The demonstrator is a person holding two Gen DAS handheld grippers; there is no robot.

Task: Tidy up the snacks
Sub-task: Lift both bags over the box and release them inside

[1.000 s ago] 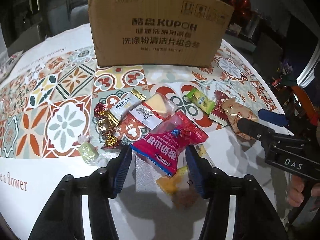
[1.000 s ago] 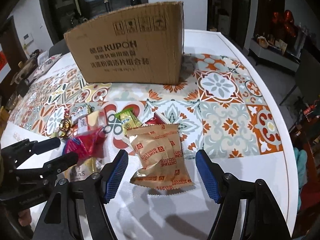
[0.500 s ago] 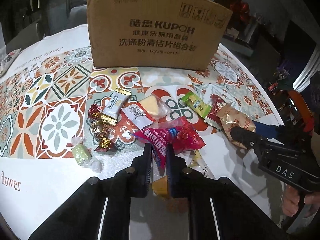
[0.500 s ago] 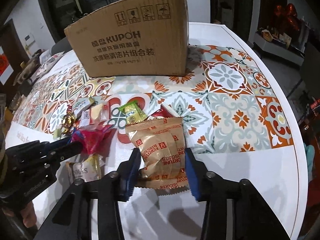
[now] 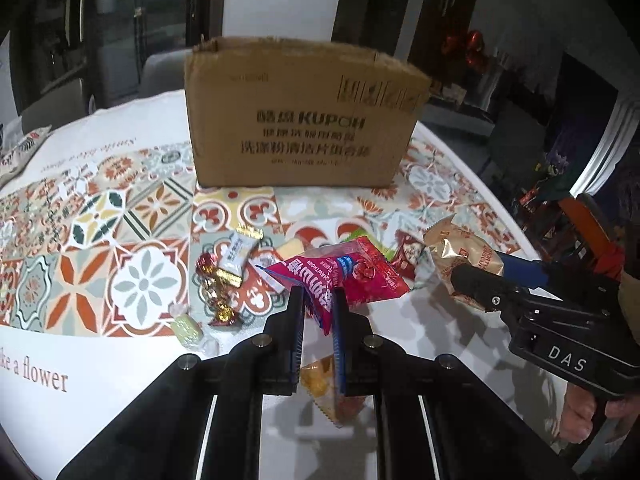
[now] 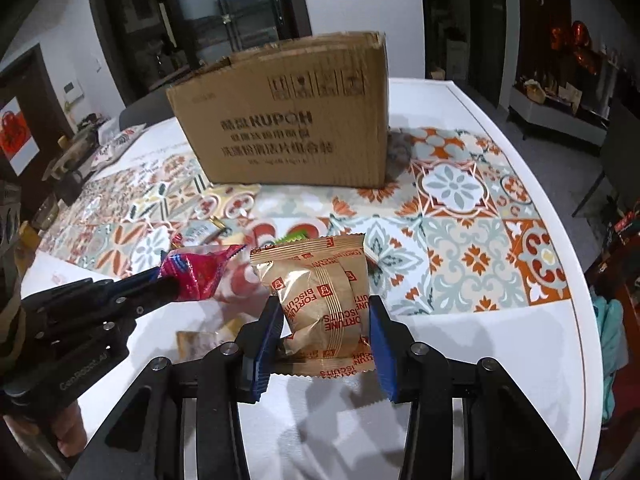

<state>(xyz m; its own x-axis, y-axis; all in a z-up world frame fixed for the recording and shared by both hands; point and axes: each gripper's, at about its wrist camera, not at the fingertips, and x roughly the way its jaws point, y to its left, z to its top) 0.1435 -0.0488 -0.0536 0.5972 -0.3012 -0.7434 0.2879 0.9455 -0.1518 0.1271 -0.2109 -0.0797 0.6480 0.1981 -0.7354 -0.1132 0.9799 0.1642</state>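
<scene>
Snacks now in both tools: left tool (image 5: 317, 312) has closed on the pink packet (image 5: 352, 272), right tool (image 6: 324, 332) on the gold biscuit pack (image 6: 320, 280). Both packs are lifted off the tabletop (image 5: 100, 360); cardboard box (image 5: 300, 128) behind looks the likely destination.

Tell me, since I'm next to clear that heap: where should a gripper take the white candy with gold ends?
Probably across the white candy's narrow middle, coming down from above, jaws spanning its short width. It lies flat and slanted on the patterned tablecloth, its crimped gold ends thin and flimsy. Gold-foil candies sit close at its lower end, so the upper half looks freer.
</scene>
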